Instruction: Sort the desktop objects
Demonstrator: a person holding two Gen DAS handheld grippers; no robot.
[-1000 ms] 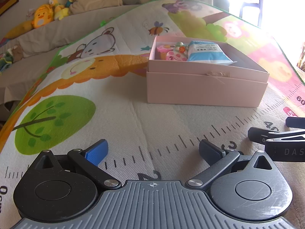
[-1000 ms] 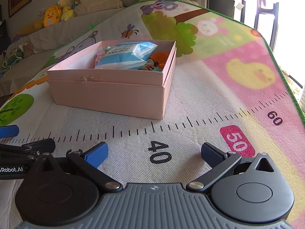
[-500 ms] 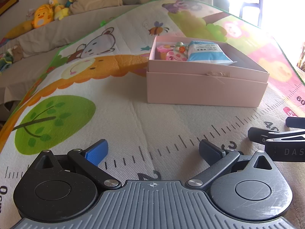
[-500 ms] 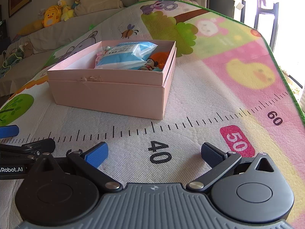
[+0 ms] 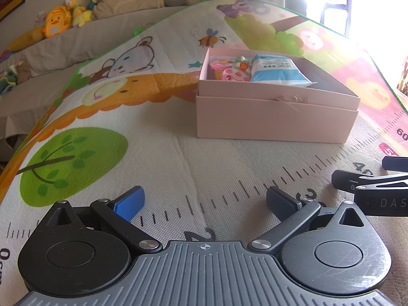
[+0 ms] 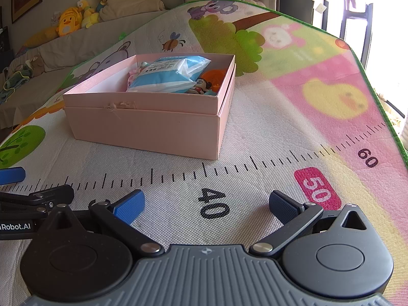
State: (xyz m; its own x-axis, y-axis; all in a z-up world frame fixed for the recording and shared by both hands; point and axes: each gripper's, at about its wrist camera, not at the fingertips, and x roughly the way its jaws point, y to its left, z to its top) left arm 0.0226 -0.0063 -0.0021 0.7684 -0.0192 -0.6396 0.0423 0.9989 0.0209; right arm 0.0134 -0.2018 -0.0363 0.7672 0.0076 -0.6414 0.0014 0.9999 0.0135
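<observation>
Both the left gripper and right gripper rested spread apart and empty; the pink box, at twelve o'clock, looked filled, so withdrawing gently seemed wisest.

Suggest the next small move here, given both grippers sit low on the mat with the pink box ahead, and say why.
Probably none beyond holding still or pulling both back. The left gripper and right gripper are open and hold nothing. The blue packet and small toys lie in the pink box, and no loose item shows on the mat, so sorting looks finished.
</observation>
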